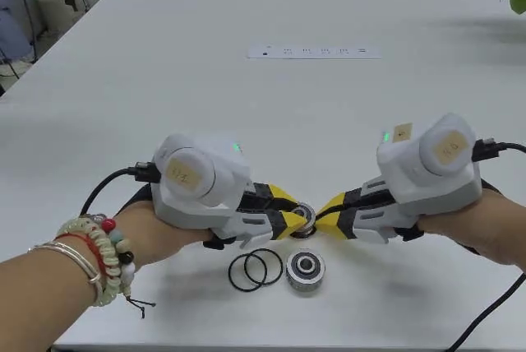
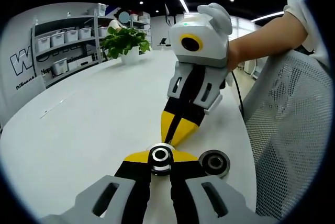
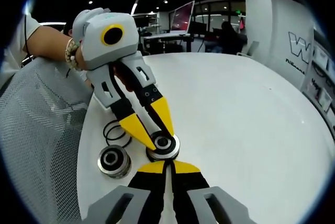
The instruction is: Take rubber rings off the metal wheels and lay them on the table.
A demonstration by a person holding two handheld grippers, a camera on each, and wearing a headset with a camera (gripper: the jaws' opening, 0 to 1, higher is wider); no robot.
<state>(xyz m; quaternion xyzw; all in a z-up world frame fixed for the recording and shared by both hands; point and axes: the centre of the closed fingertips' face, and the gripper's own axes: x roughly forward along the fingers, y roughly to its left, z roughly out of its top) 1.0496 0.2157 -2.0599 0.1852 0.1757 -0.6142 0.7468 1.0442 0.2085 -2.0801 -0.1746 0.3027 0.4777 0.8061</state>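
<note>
Left gripper [image 2: 159, 156] pinches wheel [image 3: 163, 145], right gripper [image 3: 167, 165] pressed together at its rim, catch unclear; a shallow bite could slip off, or pulling could twist wheel loose.

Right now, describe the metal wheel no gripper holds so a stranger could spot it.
On the white table, look at the near edge, below the left gripper. The round silver metal wheel sits beside two loose black rubber rings; unlike its clamped twin wheel, nothing grips it.
</note>
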